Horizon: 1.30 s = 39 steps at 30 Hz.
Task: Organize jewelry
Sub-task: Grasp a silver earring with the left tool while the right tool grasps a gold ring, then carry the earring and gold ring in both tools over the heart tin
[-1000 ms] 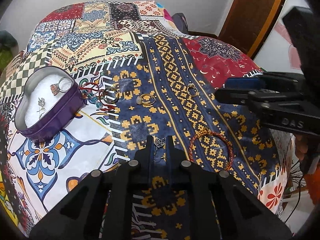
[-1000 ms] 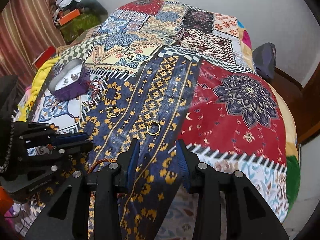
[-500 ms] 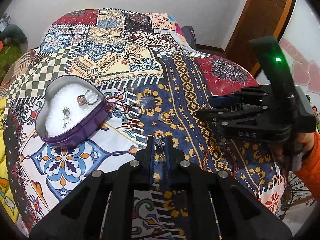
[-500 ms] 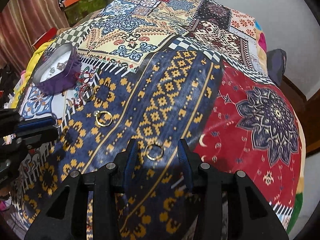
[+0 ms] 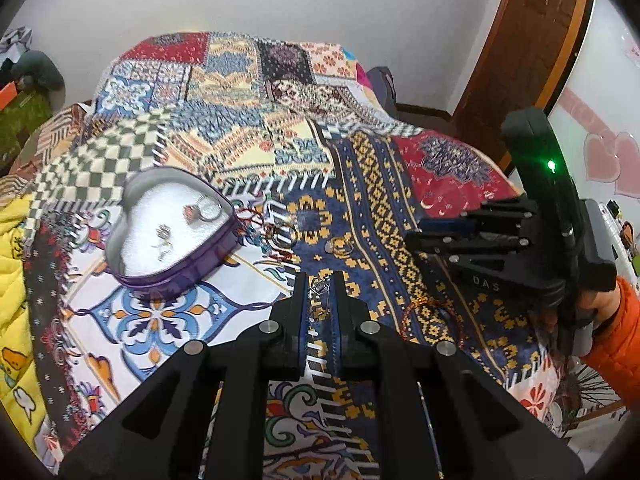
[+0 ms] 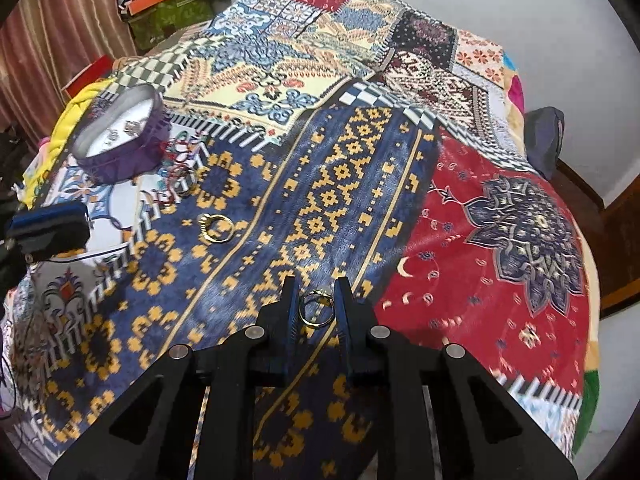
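Observation:
A purple heart-shaped tin (image 5: 192, 258) with white foam lies on the patchwork blanket. It holds a red-stone ring (image 5: 200, 212) and a silver earring (image 5: 162, 237). My left gripper (image 5: 320, 278) hangs above the blanket to the tin's right, shut on a small silver earring (image 5: 320, 289). My right gripper (image 6: 316, 284) is down on the blue and yellow stripe. Its fingers press both sides of a gold ring (image 6: 318, 323) lying flat there. A second gold ring (image 6: 216, 229), a dark ring (image 6: 184, 182) and red-teal earrings (image 5: 256, 224) lie between the tin (image 6: 120, 160) and the stripe.
A red cord bracelet (image 5: 424, 312) lies near the bed's front edge, under the right gripper (image 5: 420, 232) as the left wrist view shows it. An orange sleeve (image 5: 616, 340) holds that tool. The left gripper (image 6: 48, 220) shows at the right view's left edge. A wooden door (image 5: 532, 40) stands behind.
My right gripper has come down over the gold ring and its fingers have narrowed onto it. The left gripper, still holding the silver earring, has lifted and shifted towards the tin.

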Motion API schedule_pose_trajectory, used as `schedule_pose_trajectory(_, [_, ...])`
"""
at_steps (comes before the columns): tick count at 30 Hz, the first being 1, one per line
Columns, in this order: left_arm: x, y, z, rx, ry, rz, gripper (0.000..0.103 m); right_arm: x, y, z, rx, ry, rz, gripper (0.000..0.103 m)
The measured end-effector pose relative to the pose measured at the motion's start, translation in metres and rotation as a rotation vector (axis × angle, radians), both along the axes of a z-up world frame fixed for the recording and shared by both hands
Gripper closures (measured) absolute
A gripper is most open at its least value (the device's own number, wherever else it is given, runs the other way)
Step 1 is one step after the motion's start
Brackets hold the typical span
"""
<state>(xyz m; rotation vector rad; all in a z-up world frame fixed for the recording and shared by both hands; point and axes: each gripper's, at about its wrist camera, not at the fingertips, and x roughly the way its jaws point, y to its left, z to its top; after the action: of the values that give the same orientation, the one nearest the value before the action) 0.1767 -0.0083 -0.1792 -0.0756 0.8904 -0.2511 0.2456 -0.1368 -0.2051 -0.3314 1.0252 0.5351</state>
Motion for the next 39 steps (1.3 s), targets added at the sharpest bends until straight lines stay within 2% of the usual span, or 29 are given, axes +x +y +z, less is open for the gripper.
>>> schedule_pose_trajectory(8, [-0.019,0.014,0.033,-0.005,-0.074,0.034,0.095,-0.021,-0.002,0.046,0.068,-0.079,-0.014,0.087])
schedule_pose_trajectory(19, [-0.033,0.042,0.072,0.017,-0.173,0.104,0.095,-0.036,0.033,0.098,0.151,-0.198,0.031,0.087])
schedule_pose_trajectory(28, [-0.035,0.072,0.086,0.024,-0.219,0.164,0.095,-0.043,0.069,0.112,0.200,-0.230,0.089,0.087])
schedule_pose_trajectory(39, [-0.021,0.105,0.077,0.024,-0.212,0.206,0.095,-0.031,0.107,0.102,0.246,-0.193,0.137,0.087])
